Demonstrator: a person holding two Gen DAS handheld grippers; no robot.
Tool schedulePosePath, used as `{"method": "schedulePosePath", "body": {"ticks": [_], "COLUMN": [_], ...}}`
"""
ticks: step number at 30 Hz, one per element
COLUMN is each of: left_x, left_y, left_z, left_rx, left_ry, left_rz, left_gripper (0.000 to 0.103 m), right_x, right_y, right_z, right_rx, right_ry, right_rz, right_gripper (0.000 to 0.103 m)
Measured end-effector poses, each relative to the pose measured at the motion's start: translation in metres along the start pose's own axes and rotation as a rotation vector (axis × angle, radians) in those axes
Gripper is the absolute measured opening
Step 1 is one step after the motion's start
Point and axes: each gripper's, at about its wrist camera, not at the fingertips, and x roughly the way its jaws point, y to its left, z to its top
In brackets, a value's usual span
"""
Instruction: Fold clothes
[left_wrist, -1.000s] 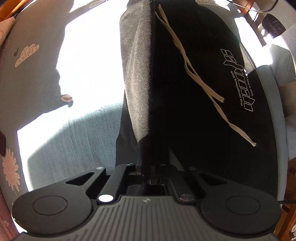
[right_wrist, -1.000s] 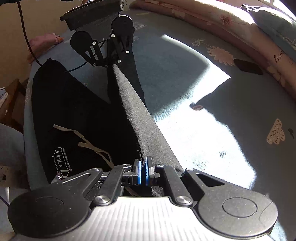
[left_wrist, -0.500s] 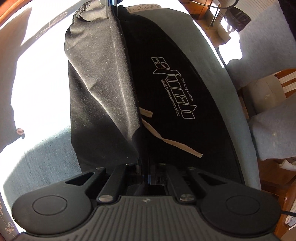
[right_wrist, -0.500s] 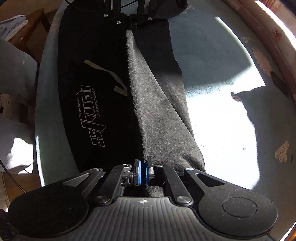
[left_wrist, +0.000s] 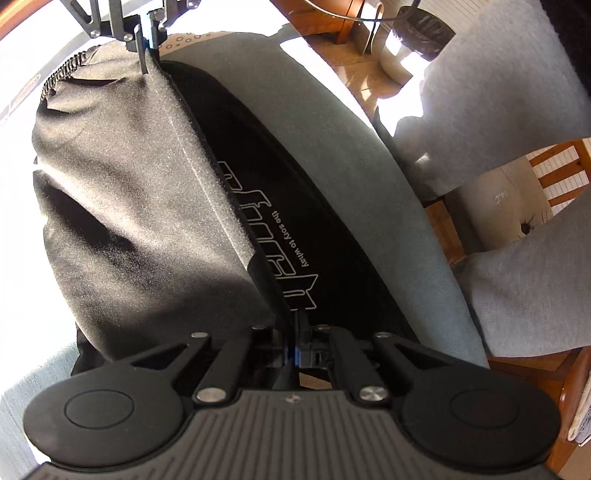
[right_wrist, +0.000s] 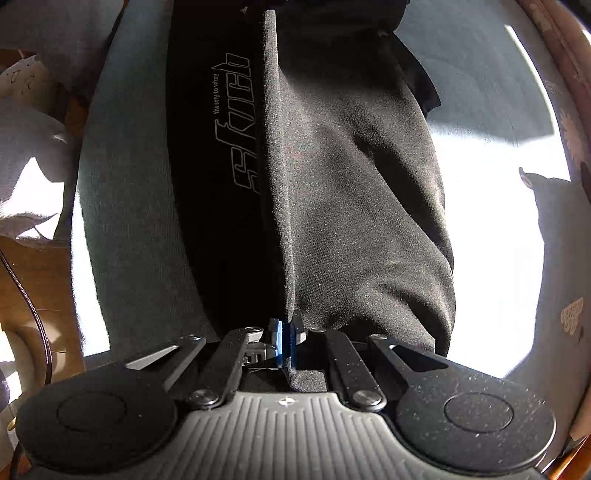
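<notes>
1. Pinching one raised edge of a black garment, the left claw at the bottom centre of its view is clenched on the cloth.
2. Across the same taut edge, the right claw is likewise clamped shut on the fabric at the bottom centre of its own view; it also shows at the upper left of the left view.
3. Holding both ends apparently keeps the flap straight so it can be laid over the flat half in one clean fold.
4. That flat half lies at frame centre on a grey-blue bed cover, with outlined white lettering half hidden by the flap.
5. Sunlit cloth reads soft, matte and finely napped; a ribbed, gathered hem puckers at the upper left.
</notes>
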Motion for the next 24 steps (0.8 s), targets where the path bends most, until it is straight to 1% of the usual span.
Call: {"method": "schedulePosePath", "body": {"ticks": [4,7,11,13,16,18,20,24], "left_x": [0.007,0.006,0.006,0.008,0.016,0.018,0.026,0.04], "left_y": [-0.006,-0.011,-0.013,-0.009,-0.013,-0.018,-0.021,-0.021], "left_z": [0.005,0.006,0.009,0.013,0.018,0.021,0.022,0.022], "left_rx": [-0.014,-0.022,-0.016,-0.021,-0.028,-0.014,-0.015,-0.034], "left_ry": [-0.005,-0.018,-0.012,-0.018,-0.019,-0.026,-0.018,0.009], "left_rz": [-0.01,-0.018,-0.017,-0.025,-0.029,-0.028,-0.023,-0.016], "left_gripper": [0.001,0.001,0.001,0.001,0.001,0.001,0.002,0.002], "right_x": [0.01,0.009,0.006,0.006,0.009,0.01,0.009,0.015], "right_y": [0.007,0.009,0.015,0.018,0.021,0.022,0.024,0.024], "right_z": [-0.006,-0.008,-0.009,-0.01,-0.01,-0.01,-0.01,-0.009], "right_rx": [0.002,0.011,-0.002,-0.024,-0.018,-0.011,-0.009,0.039], "right_ry": [0.027,0.034,0.039,0.047,0.058,0.062,0.064,0.058], "right_rz": [0.005,0.007,0.0,-0.021,-0.017,-0.016,-0.022,-0.018], "right_gripper": [0.004,0.004,0.003,0.003,0.003,0.003,0.003,0.003]}}
